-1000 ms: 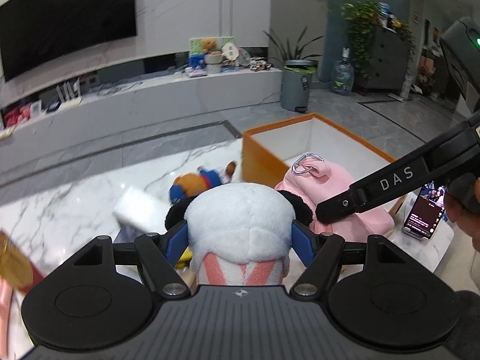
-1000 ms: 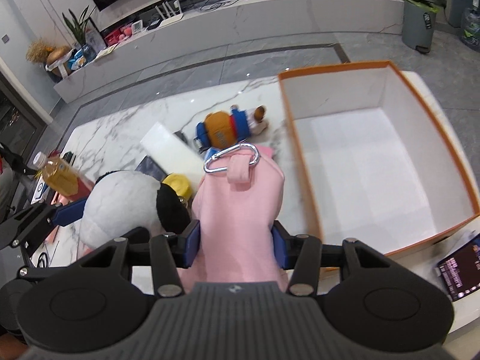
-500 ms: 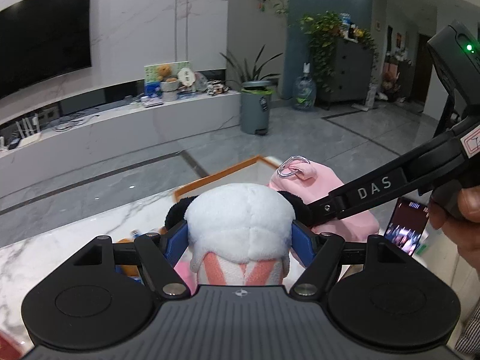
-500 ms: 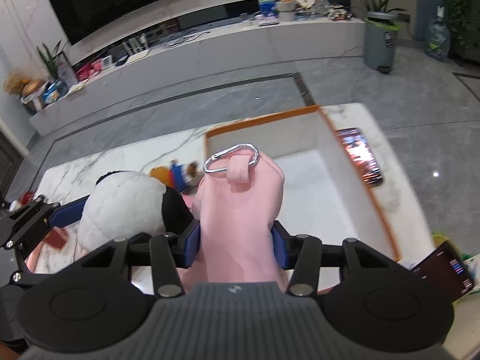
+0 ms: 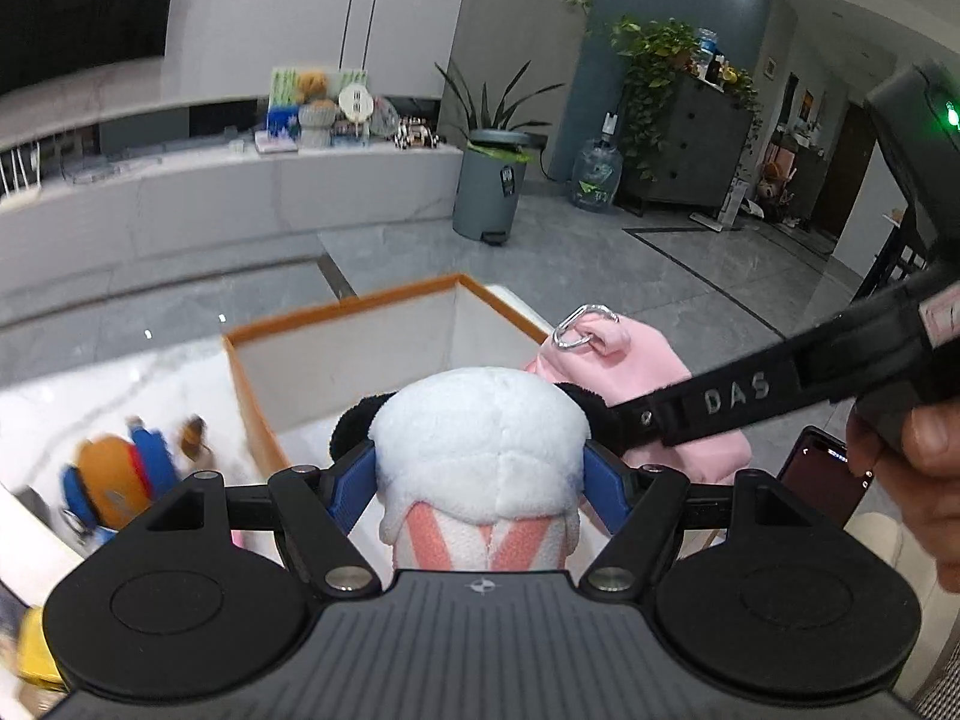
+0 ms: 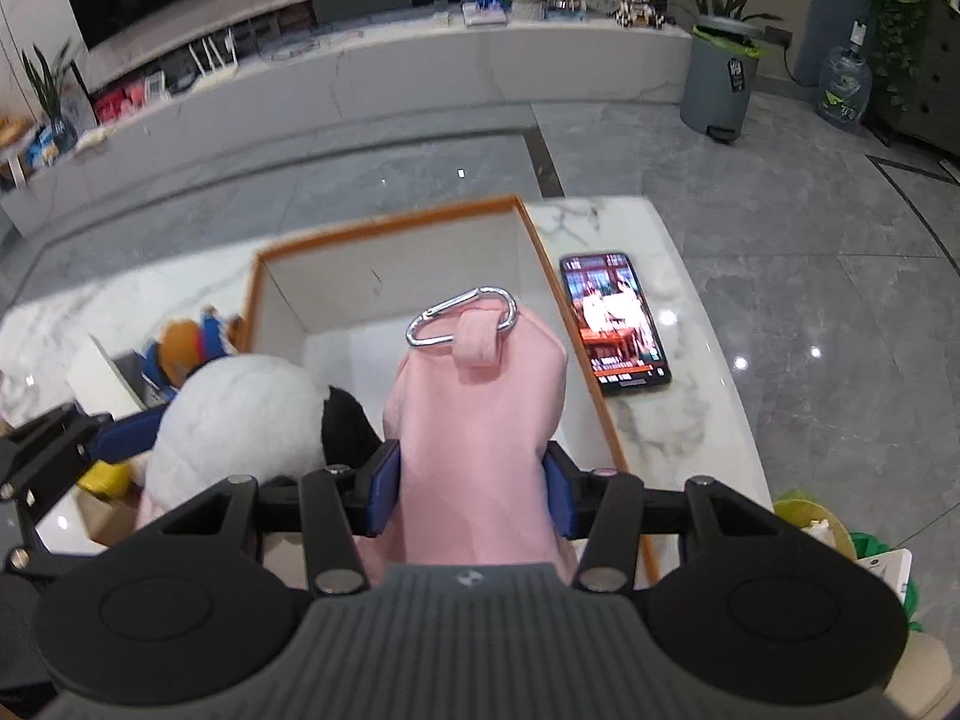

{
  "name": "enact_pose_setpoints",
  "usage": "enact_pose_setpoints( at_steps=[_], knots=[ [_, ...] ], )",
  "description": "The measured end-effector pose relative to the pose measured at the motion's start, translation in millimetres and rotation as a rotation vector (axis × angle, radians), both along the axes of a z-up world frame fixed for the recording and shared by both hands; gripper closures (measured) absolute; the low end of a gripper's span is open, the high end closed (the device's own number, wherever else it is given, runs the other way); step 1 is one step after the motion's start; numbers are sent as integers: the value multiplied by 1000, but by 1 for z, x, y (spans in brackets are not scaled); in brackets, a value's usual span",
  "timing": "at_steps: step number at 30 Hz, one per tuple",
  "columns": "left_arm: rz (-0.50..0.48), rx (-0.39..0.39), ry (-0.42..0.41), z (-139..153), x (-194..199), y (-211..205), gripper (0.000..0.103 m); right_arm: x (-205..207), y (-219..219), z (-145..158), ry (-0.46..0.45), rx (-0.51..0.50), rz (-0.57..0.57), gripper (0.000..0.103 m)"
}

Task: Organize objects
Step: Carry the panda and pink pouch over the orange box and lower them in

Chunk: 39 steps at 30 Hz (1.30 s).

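My left gripper (image 5: 480, 480) is shut on a white and black panda plush (image 5: 480, 438), held above the near end of the orange-rimmed white box (image 5: 342, 303). My right gripper (image 6: 474, 486) is shut on a pink pouch (image 6: 480, 420) with a silver carabiner (image 6: 462, 318) at its top, also above the box (image 6: 384, 222). The panda plush shows in the right wrist view (image 6: 240, 414), to the left of the pouch. The pouch shows in the left wrist view (image 5: 636, 360), to the right of the panda. The box's inside looks bare where it shows.
An orange and blue plush toy (image 5: 114, 474) lies on the marble table left of the box, also in the right wrist view (image 6: 192, 342). A lit phone (image 6: 612, 324) lies right of the box. A second phone (image 5: 822, 480) stands at the near right. A yellow object (image 6: 108, 477) sits at the left.
Both grippers have carried the panda plush and the pink pouch to the right, from over the table to above the box. Their holds have not changed.
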<state>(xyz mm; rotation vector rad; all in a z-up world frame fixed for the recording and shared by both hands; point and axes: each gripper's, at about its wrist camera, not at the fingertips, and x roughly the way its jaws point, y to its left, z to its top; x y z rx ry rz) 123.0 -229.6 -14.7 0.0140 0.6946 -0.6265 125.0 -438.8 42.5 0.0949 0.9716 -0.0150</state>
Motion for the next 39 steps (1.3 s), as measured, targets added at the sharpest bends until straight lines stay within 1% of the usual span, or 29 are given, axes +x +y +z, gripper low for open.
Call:
enact_pose_setpoints(
  at_steps=[2,6,11,13,18,20,22,26,31,34,35,37,39],
  knots=[
    [-9,-10,12,-7,3,-1,19,5,-4,-10,20,-13,10,52],
    [-9,12,51,-23,9,-2,19,11,-11,-29,55,-24,29,52],
    [-3,24,105,-37,17,-6,19,16,-2,-50,86,-74,74,52],
    [-7,46,110,-41,16,-8,18,17,0,-56,96,-92,93,52],
    [-40,163,32,-40,4,-27,19,19,6,-72,140,-117,137,51],
    [-53,203,17,-40,0,-33,19,20,5,-77,157,-118,147,50],
    [-70,224,17,-41,-2,-37,21,21,3,-81,176,-116,150,50],
    [-109,245,57,-46,-5,-44,34,20,3,-89,212,-138,171,49],
    [-111,272,35,-47,-10,-44,39,19,8,-90,225,-167,201,44],
    [-111,280,18,-44,-11,-41,37,19,10,-91,234,-178,210,43],
    [-110,278,9,-42,-12,-40,34,20,10,-91,237,-182,209,42],
    [-105,270,-7,-36,-13,-38,30,21,11,-91,240,-194,204,38],
    [-104,264,-13,-32,-11,-37,29,23,11,-91,240,-209,191,33]
  ],
)
